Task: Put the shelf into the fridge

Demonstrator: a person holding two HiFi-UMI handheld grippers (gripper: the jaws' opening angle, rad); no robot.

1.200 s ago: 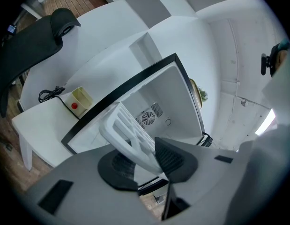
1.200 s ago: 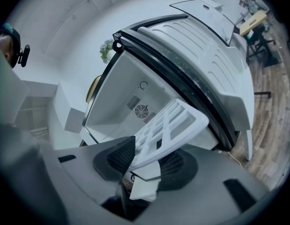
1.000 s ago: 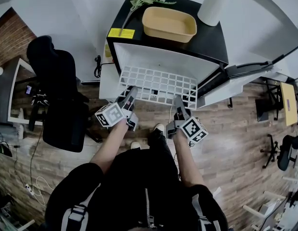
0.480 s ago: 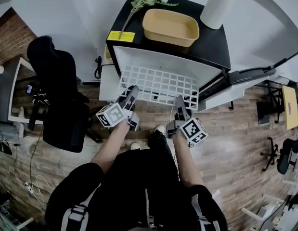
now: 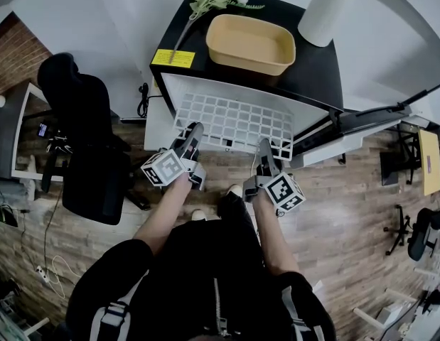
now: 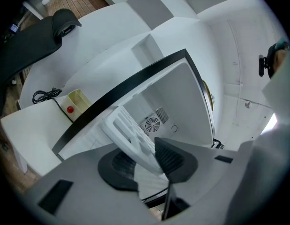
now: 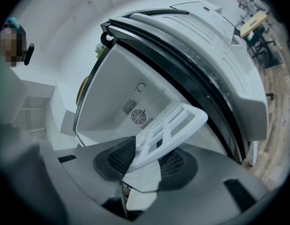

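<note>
At 9 o'clock in the head view a black office chair [image 5: 84,148] stands on the wooden floor [image 5: 347,212], well apart from the fridge [image 5: 315,62]. The left tongs [image 5: 194,135] point toward 12 o'clock and are closed on the near edge of the white grid shelf [image 5: 234,123], at its left corner. In the left gripper view the dark pads [image 6: 117,165] press on the shelf [image 6: 130,135] from both sides. The shelf lies nearly level in the open mouth of the fridge, and its near edge sticks out toward 6 o'clock. On the black top of the fridge, at 12 o'clock from the shelf, a tan tray [image 5: 250,42] stands. The right tongs [image 5: 264,149] also point toward 12 o'clock and grip the near edge close to the right corner. In the right gripper view the shelf [image 7: 173,125] is clamped between the pads [image 7: 119,159]. At 3 o'clock the fridge door [image 5: 362,119] stands open.
</note>
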